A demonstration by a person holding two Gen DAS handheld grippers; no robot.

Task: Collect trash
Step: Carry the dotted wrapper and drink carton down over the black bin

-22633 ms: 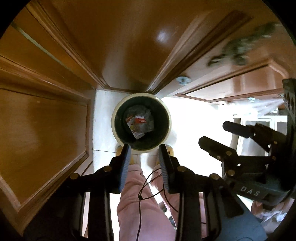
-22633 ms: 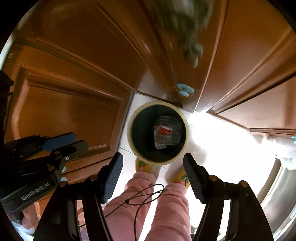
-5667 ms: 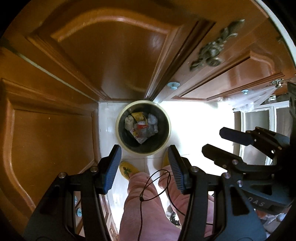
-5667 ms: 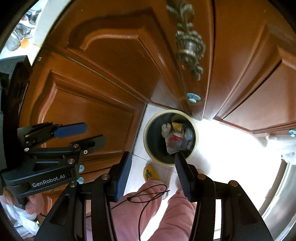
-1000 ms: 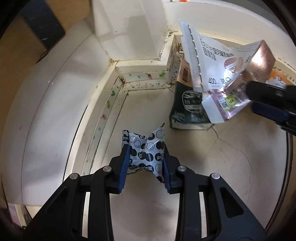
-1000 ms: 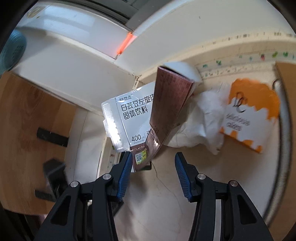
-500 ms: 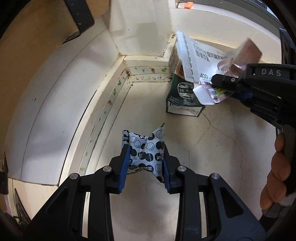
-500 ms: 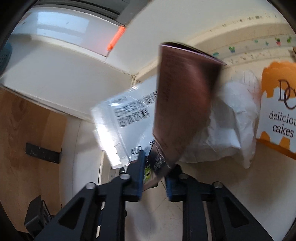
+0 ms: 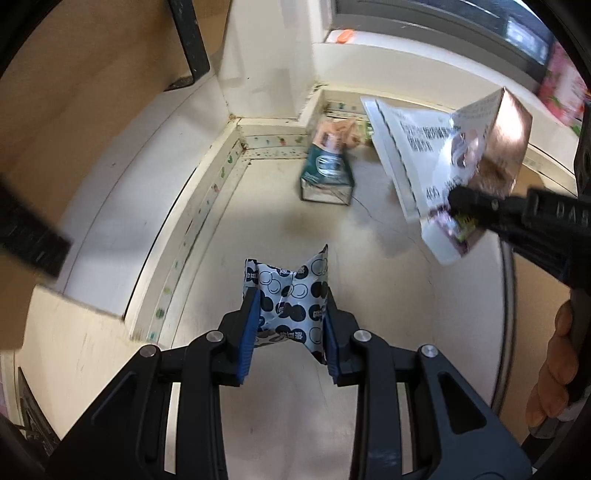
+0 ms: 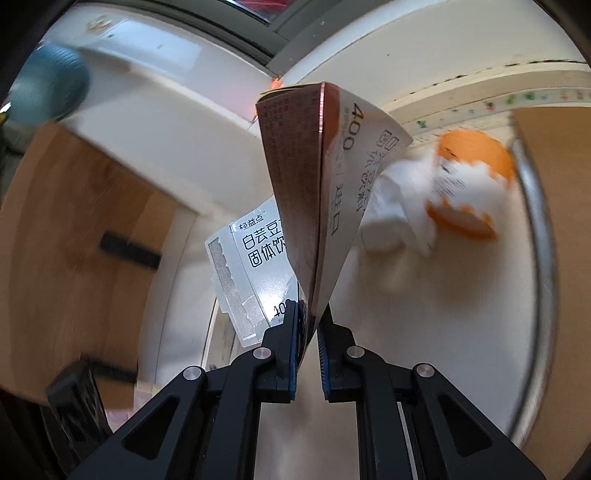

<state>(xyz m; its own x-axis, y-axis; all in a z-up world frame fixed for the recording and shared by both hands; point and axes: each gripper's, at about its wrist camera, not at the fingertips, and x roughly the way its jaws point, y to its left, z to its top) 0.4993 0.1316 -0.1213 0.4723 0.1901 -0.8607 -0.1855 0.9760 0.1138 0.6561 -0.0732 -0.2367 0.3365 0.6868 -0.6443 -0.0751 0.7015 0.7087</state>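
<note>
My left gripper [image 9: 288,306] is shut on a crumpled blue-and-white dotted wrapper [image 9: 291,295], held above the pale floor. My right gripper [image 10: 308,321] is shut on a flattened brown-and-white drink pouch [image 10: 321,177] with black print. The pouch [image 9: 454,158] and the right gripper [image 9: 480,210] also show at the right of the left wrist view, lifted off the floor. A green carton [image 9: 325,173] with orange wrappers behind it lies in the floor corner. A white crumpled bag [image 10: 399,199] and an orange-and-white cake box [image 10: 469,184] lie on the floor beyond the pouch.
White baseboards [image 9: 207,192] meet in a corner ahead. A wooden panel with black metal brackets [image 9: 188,40] stands at the left. A wooden board [image 10: 550,155] with a metal rail is at the right. A dark window frame [image 9: 424,18] runs along the top.
My right gripper has lifted the pouch higher, away from the green carton. Both views have pulled back from the corner. The left gripper keeps the dotted wrapper.
</note>
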